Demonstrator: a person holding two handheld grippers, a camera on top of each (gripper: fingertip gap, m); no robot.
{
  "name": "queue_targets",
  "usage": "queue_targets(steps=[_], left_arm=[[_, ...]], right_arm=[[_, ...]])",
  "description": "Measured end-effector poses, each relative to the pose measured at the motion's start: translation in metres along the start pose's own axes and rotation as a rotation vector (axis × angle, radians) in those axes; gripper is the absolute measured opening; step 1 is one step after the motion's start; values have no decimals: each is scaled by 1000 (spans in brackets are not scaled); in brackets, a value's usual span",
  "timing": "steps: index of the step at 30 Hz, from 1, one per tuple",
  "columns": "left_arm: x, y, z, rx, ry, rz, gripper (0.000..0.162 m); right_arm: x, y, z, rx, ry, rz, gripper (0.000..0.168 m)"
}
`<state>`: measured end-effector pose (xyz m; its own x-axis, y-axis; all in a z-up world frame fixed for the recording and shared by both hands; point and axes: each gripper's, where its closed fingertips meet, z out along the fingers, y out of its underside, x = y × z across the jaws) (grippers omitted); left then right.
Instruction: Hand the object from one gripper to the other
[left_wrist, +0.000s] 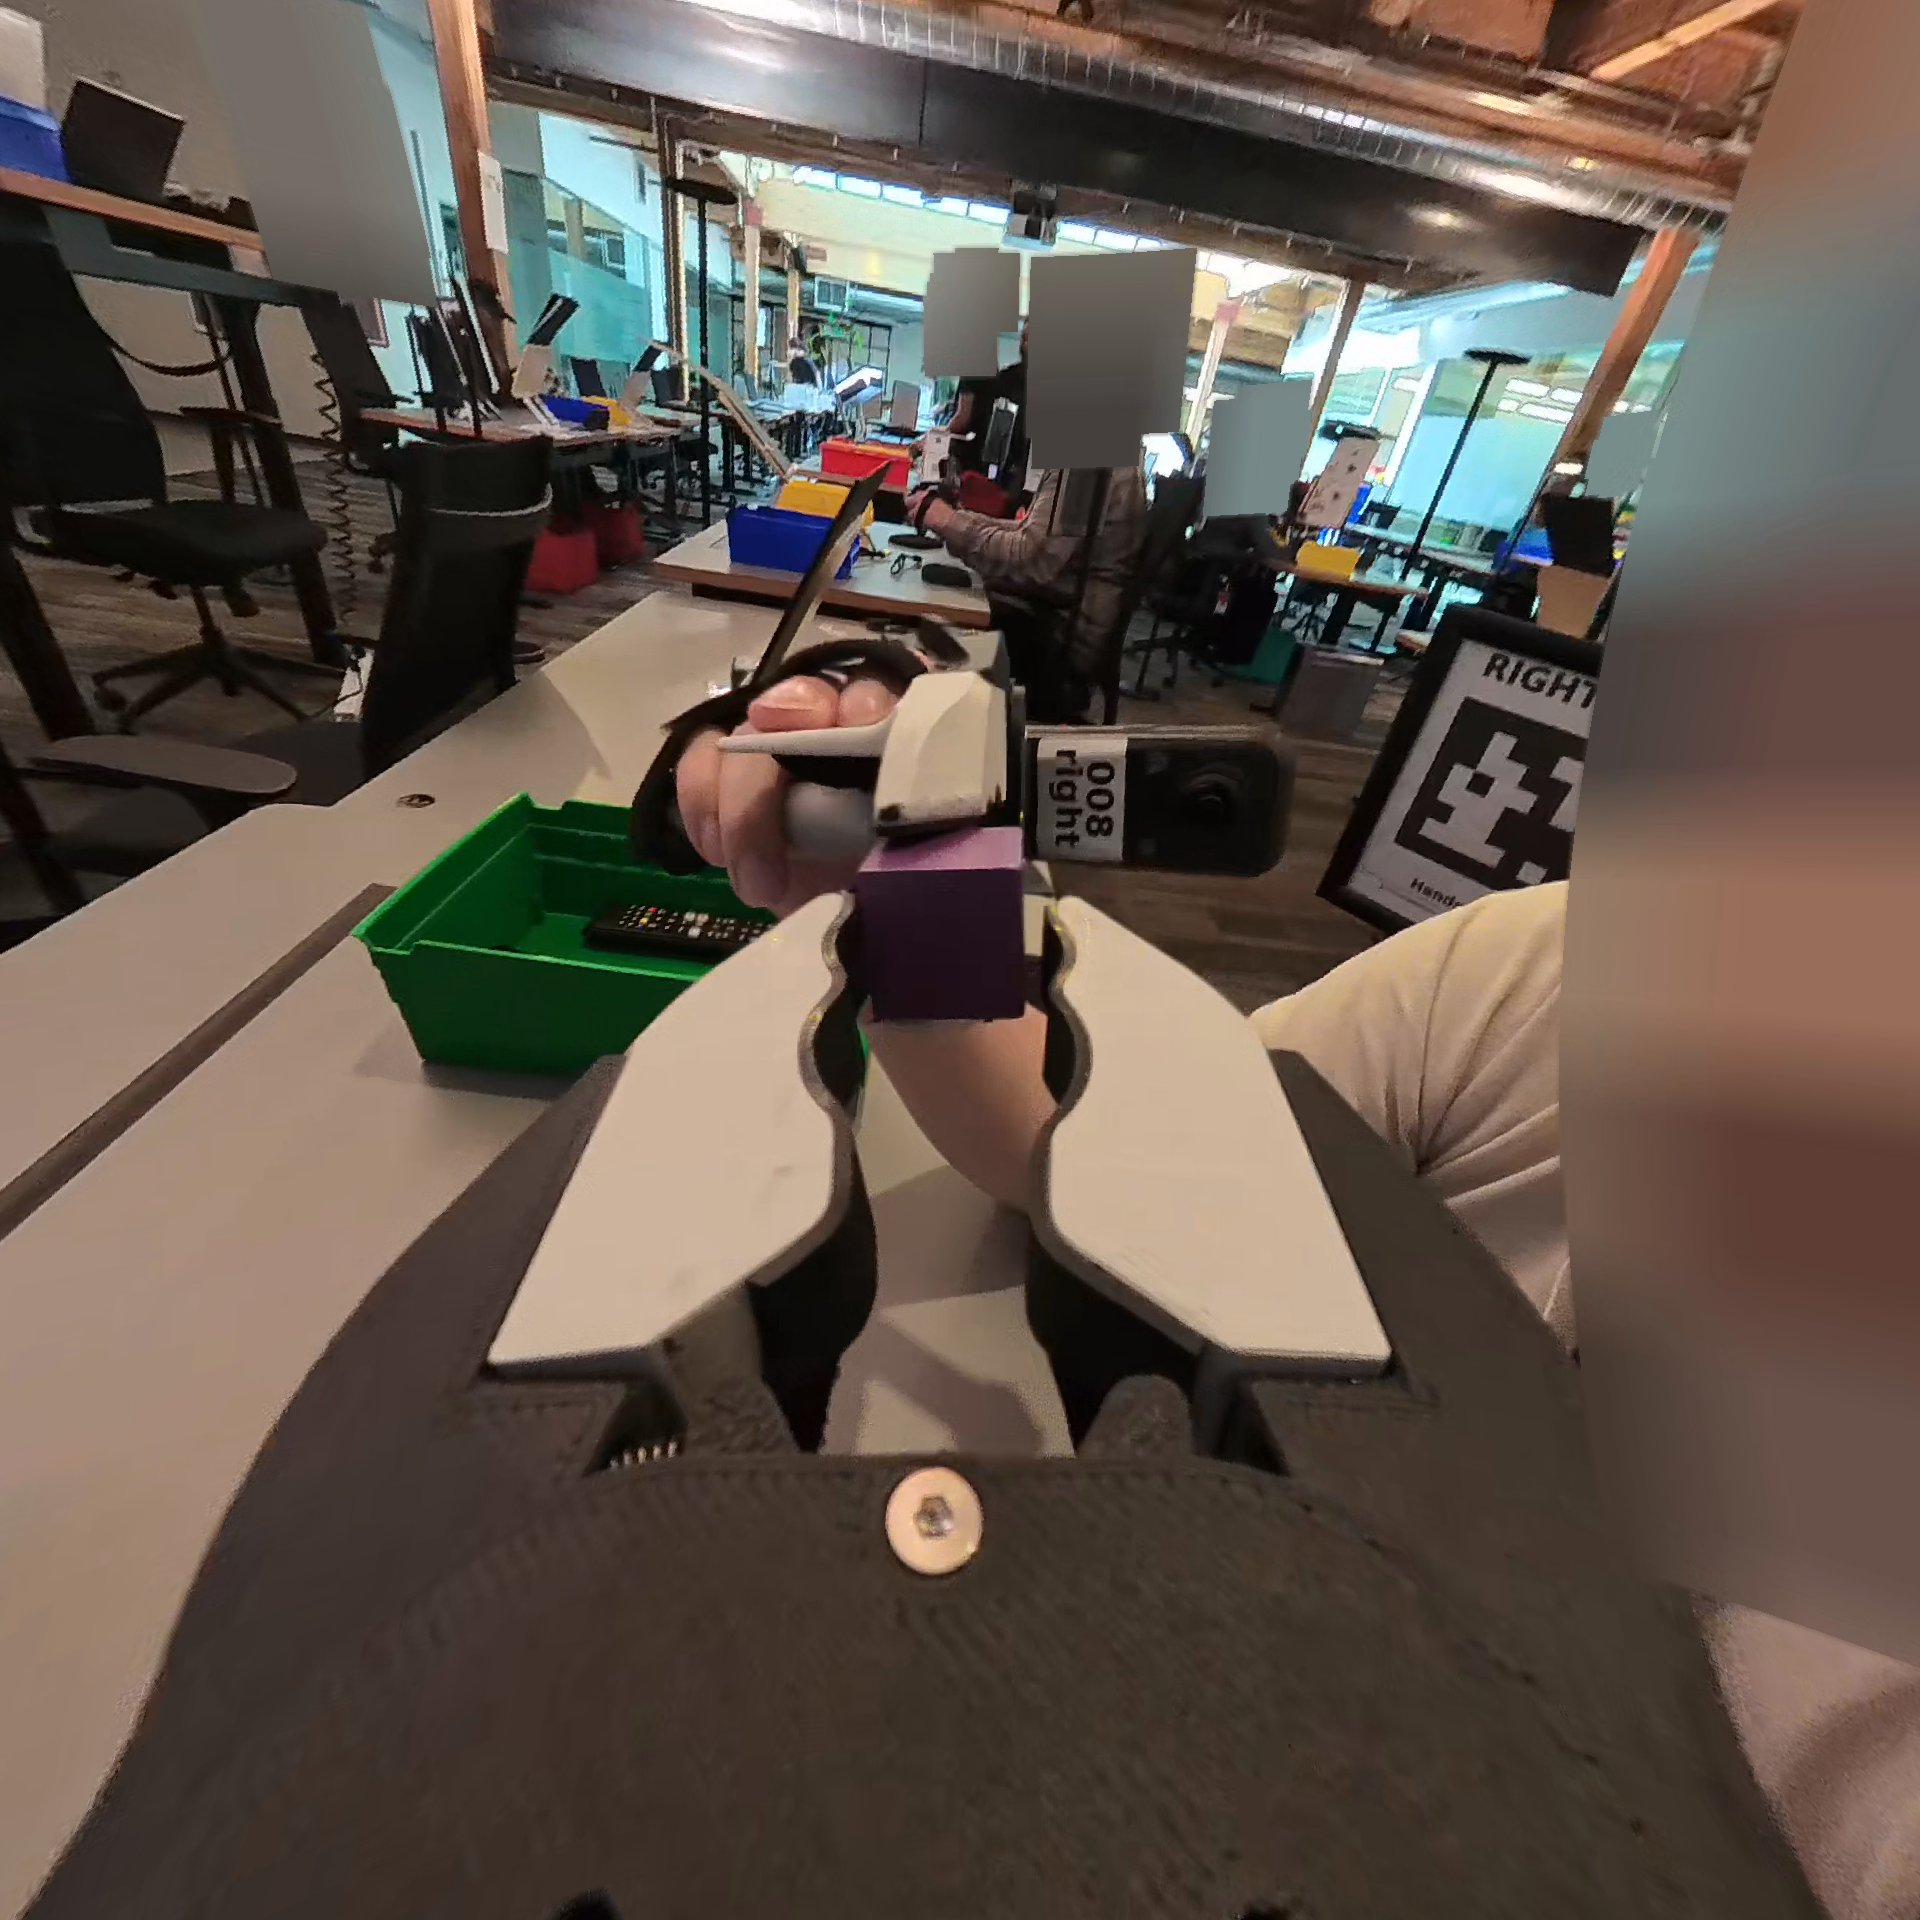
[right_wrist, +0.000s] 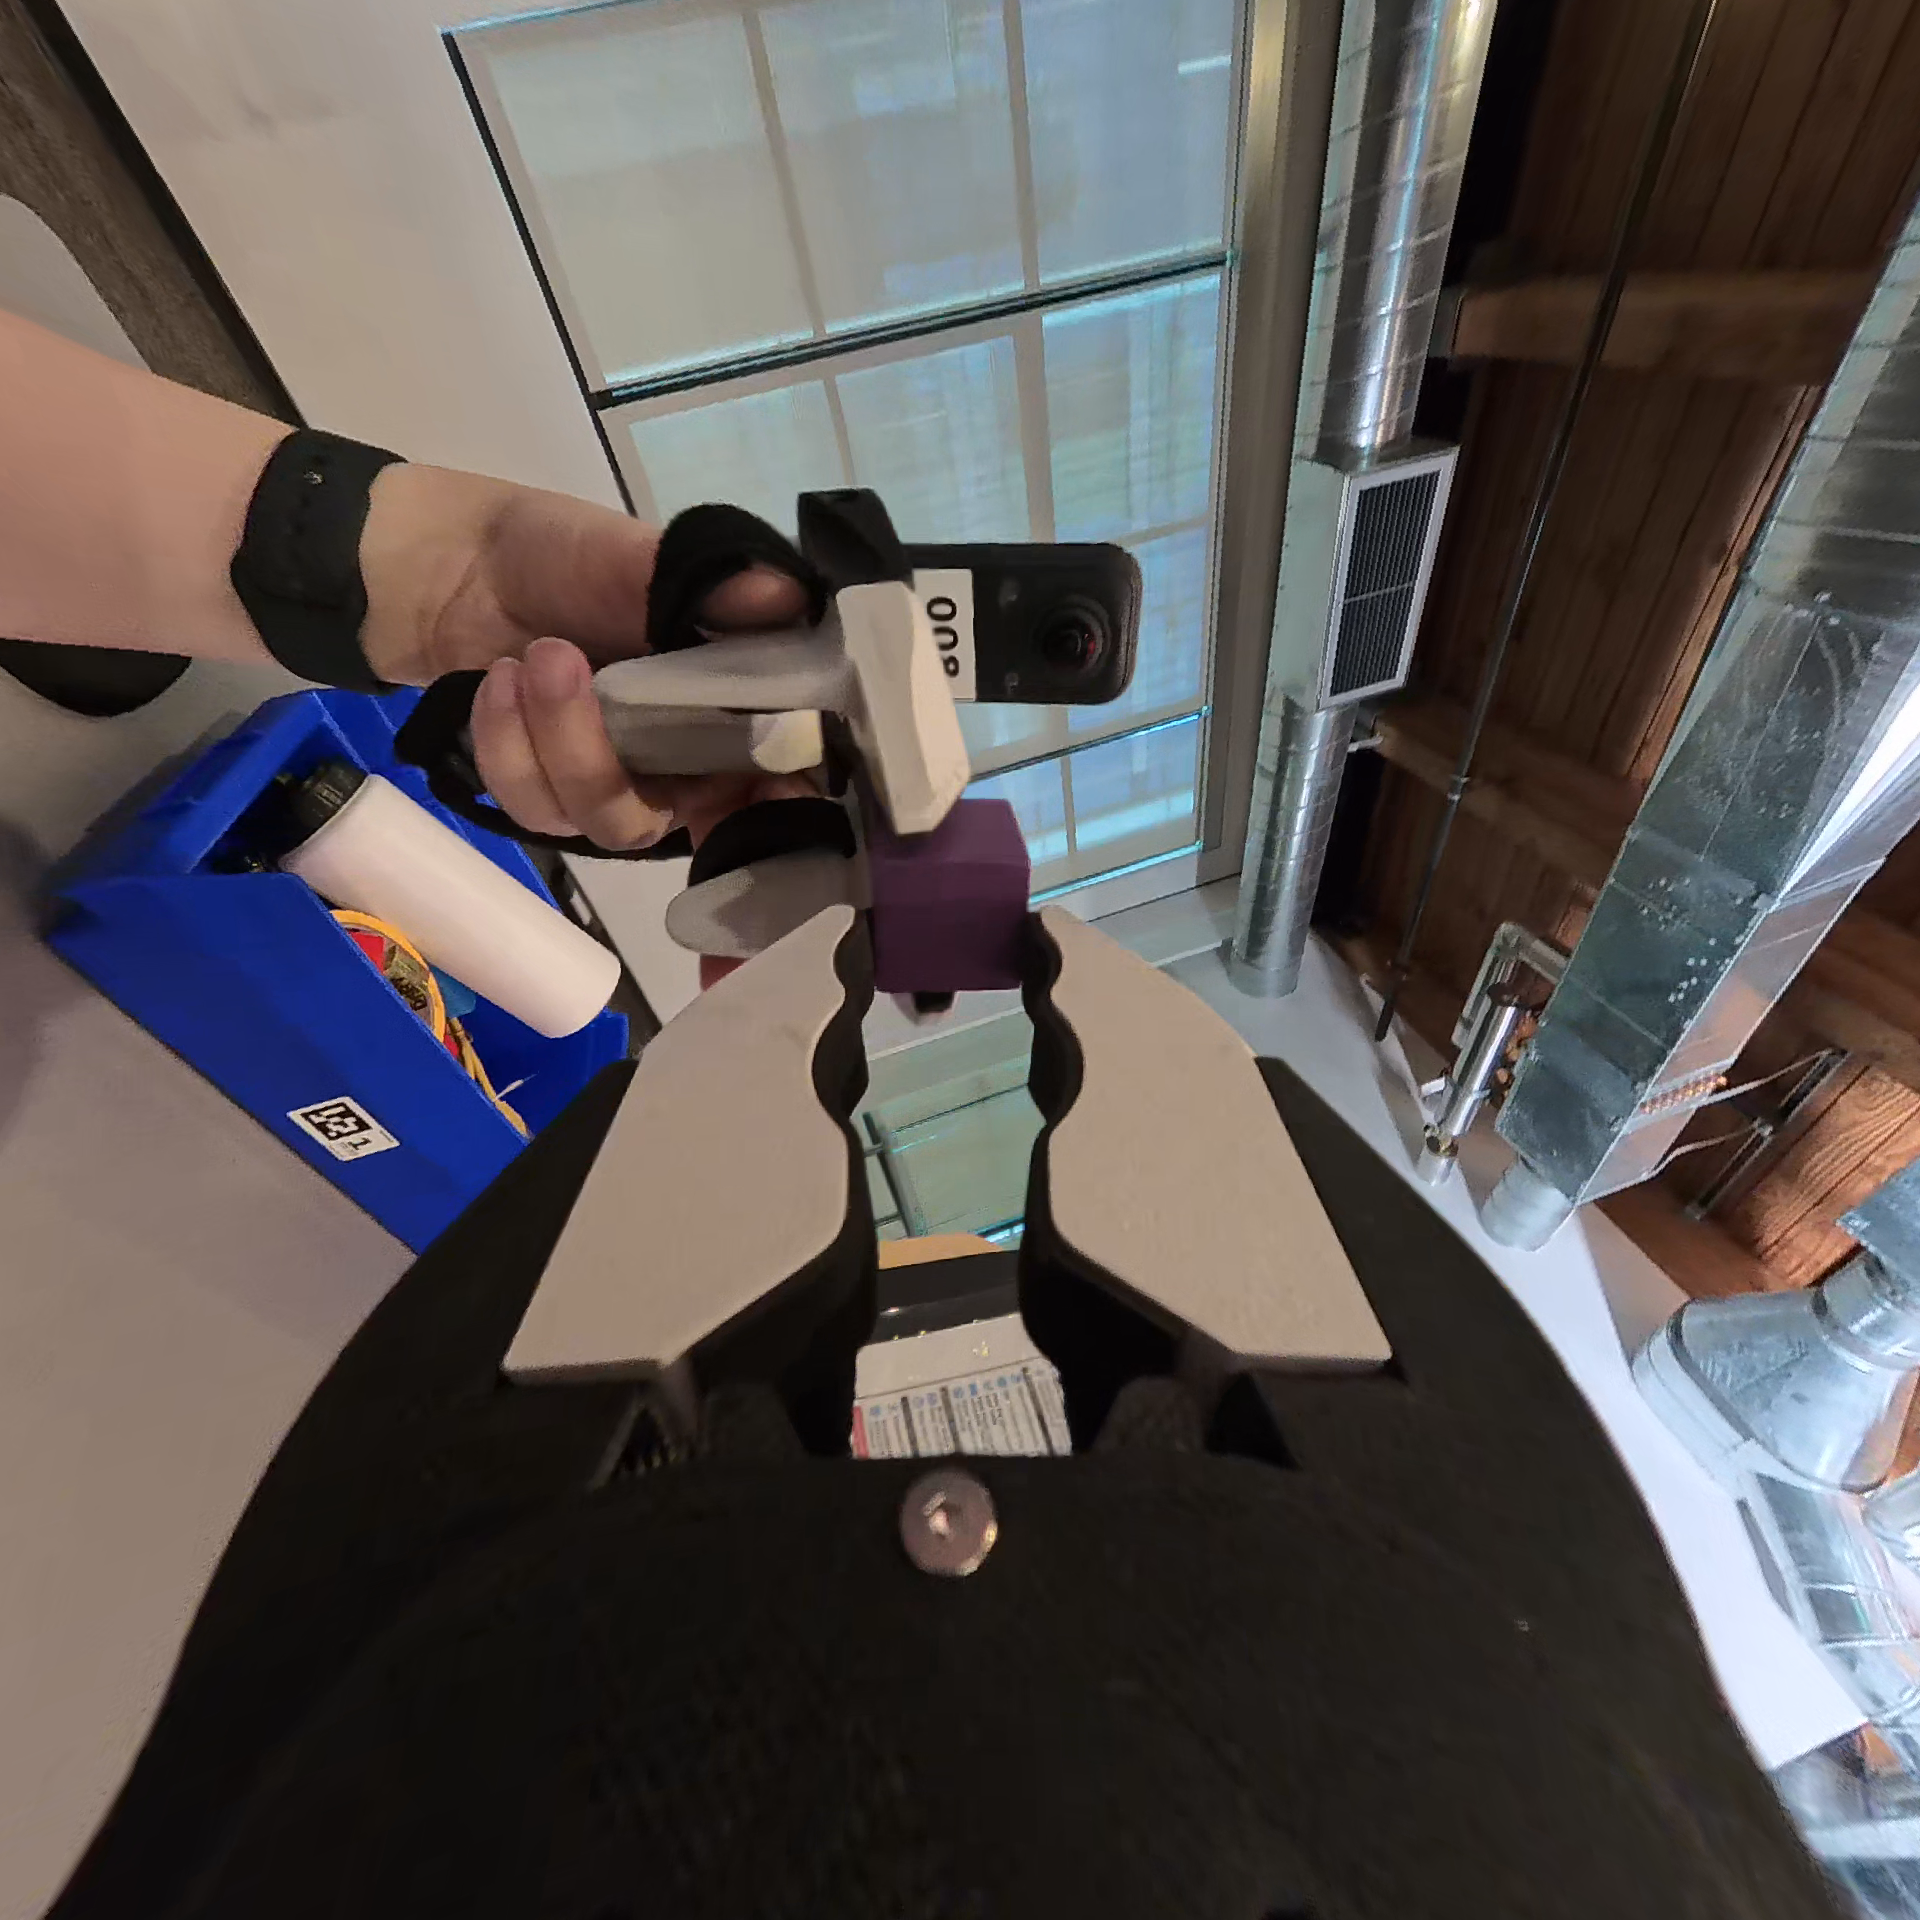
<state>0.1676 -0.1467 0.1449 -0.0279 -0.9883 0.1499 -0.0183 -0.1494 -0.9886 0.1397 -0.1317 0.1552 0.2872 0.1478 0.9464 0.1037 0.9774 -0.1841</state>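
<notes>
The long grey bench (left_wrist: 208, 1039) is stretching away under both tools, with bare surface on either side of the seam running along it. A green plastic bin (left_wrist: 468, 977) is sitting in from the bench's far edge, a black remote control (left_wrist: 675, 923) lying in it. Only the right wrist view is showing a blue plastic bin (right_wrist: 260, 987), apparently near a bench edge, with a white cylinder (right_wrist: 457, 883) leaning out of it.

Both tools are meeting in the air, clear of the bench and the bins. The right hand (left_wrist: 748, 810) is gripping its handle from the left of the left wrist view; the left hand (right_wrist: 540, 665) is reaching in level, a black strap (right_wrist: 307, 561) on its wrist.

The small purple cube (left_wrist: 940, 935) is sitting between both pairs of tips. The right tongs (right_wrist: 943, 920) are pressing it on both sides. The left tongs (left_wrist: 945, 920) are bracketing it, but whether they are gripping it I cannot tell.
</notes>
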Motion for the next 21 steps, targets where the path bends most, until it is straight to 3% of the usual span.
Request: queue_targets(steps=[4,8,10,12,15,17,21], left_arm=[[-7,-2,-1,7,-44,57,27],[-29,-15,-10,43,-300,296,27],[-39,-29,-23,96,-458,450,27],[-56,-43,-42,117,-719,653,27],[-78,-46,-60,-36,-1076,1007,27],[-86,-39,-54,-146,-1143,1154,28],[-95,-24,-32,-244,-1142,1281,28]], right_arm=[[1,5,1,-35,8,-26,28],[11,20,-3,-105,51,40,31],[23,26,-10,-121,75,181,34],[41,38,-15,-175,129,430,33],[45,44,-15,-232,100,907,38],[37,40,-10,-249,38,1099,40],[30,60,-7,-373,108,1121,44]])
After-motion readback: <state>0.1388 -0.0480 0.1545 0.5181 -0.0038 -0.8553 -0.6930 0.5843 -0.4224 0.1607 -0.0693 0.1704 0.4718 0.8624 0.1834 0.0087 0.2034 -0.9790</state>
